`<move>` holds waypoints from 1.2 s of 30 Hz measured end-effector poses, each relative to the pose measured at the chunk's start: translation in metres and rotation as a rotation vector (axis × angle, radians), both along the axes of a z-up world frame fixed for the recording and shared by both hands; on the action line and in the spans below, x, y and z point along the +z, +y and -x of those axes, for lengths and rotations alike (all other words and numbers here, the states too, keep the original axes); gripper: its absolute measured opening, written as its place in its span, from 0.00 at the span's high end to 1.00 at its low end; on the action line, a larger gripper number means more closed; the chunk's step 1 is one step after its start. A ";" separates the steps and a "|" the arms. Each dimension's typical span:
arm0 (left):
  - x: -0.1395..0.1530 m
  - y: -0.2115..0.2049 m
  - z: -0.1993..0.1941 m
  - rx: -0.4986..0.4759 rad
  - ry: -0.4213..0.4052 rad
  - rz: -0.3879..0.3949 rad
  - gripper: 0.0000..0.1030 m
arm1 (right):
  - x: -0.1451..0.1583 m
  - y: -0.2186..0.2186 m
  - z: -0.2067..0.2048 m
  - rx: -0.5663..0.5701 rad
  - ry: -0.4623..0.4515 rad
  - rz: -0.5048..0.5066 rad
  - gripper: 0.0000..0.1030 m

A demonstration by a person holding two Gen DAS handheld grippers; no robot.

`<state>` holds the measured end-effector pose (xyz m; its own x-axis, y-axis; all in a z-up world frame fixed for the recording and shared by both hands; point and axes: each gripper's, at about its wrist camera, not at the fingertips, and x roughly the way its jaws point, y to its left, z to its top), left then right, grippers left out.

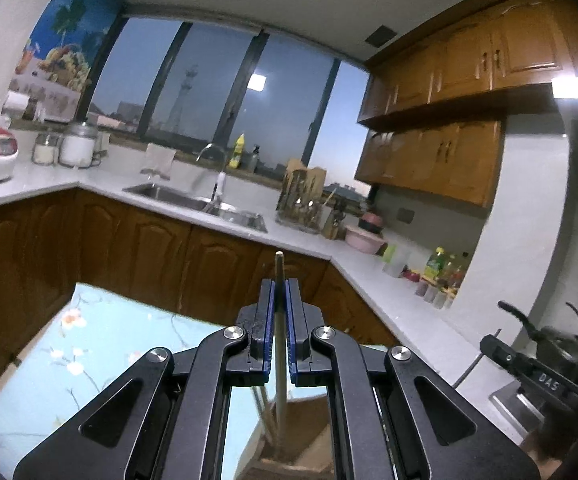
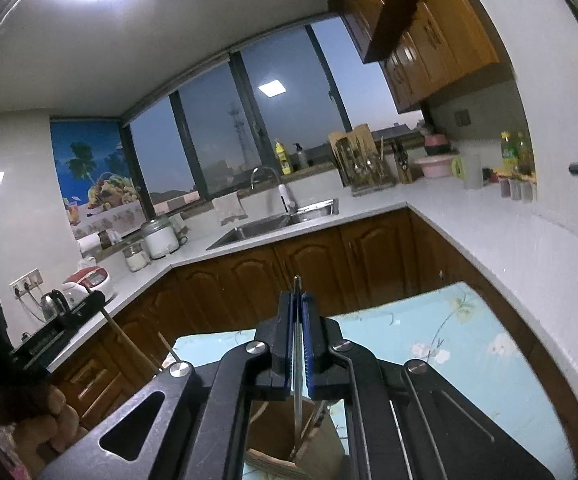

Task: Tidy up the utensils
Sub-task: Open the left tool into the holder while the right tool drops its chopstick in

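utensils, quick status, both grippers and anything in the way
Left gripper shut on a wooden chopstick. Right gripper shut on a thin metal utensil. Wooden holder below, nothing blocking.

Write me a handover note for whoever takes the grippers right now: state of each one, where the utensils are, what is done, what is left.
Left gripper: shut on a thin wooden stick, probably a chopstick, its tip poking out past the fingertips.
Right gripper: shut on a thin metal utensil; only its handle shows.
Both are above the floral tablecloth, each over a wooden holder that already has some sticks standing in it.
Done: both utensils are gripped.
Left: whether they are fully seated in the holder cannot be seen. Probably lower, release, then check for more; none shows on the cloth.
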<state>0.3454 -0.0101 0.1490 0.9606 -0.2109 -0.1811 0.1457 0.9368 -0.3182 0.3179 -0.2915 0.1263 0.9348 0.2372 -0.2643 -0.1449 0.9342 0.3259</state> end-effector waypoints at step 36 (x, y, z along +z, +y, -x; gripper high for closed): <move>-0.022 -0.015 0.018 -0.073 0.113 -0.039 0.38 | -0.040 -0.013 0.010 0.014 0.096 -0.079 0.29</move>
